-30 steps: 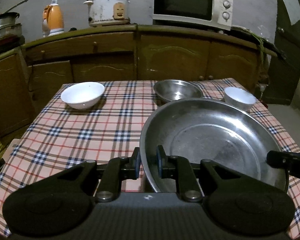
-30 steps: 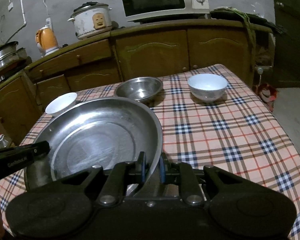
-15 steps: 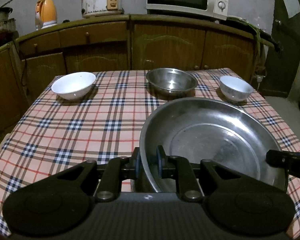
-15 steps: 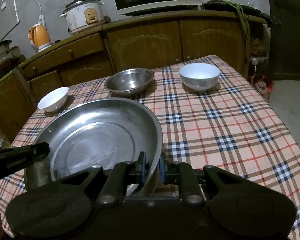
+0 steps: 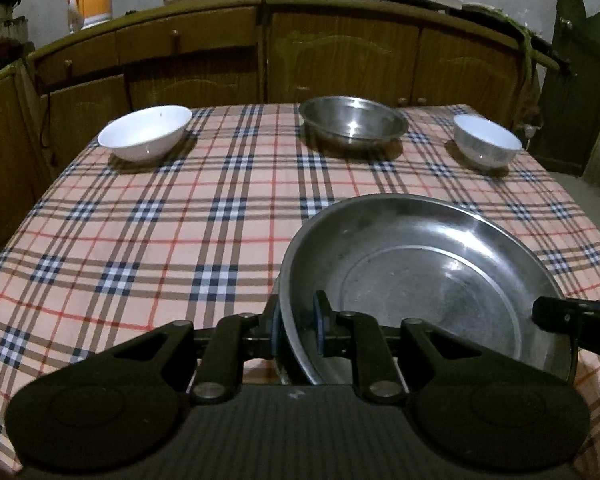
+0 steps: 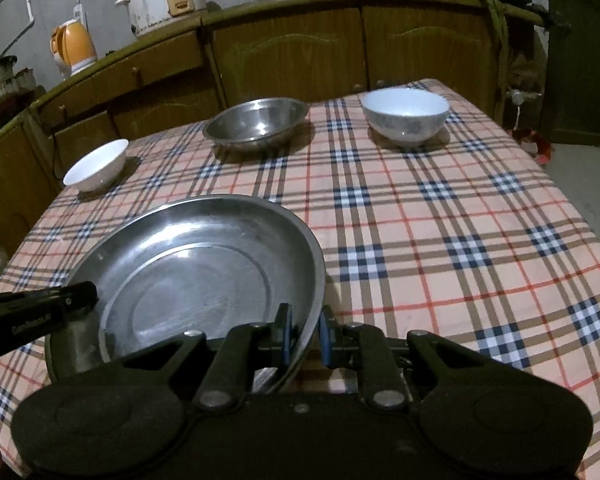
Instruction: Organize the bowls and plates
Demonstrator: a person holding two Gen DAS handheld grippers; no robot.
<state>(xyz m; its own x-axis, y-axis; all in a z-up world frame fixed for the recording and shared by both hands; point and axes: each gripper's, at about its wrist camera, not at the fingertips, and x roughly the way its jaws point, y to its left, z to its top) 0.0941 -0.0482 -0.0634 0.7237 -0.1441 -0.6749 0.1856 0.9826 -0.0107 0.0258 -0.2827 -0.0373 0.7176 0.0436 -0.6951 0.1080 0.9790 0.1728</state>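
Both grippers — left gripper (image 5: 297, 330), right gripper (image 6: 304, 334) — had jaws clamped on the steel plate's (image 5: 420, 276) rim, lowering it toward the checked surface (image 5: 160, 240); the next move probably called for a level set-down.

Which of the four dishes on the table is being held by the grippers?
The large steel pan, nearest the cameras; both grippers clamp its rim. The other three sit untouched along the far edge.

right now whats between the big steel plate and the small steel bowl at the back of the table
Nothing: only bare checked tablecloth lies between the big steel plate and the small steel bowl. Both wrist views show it.
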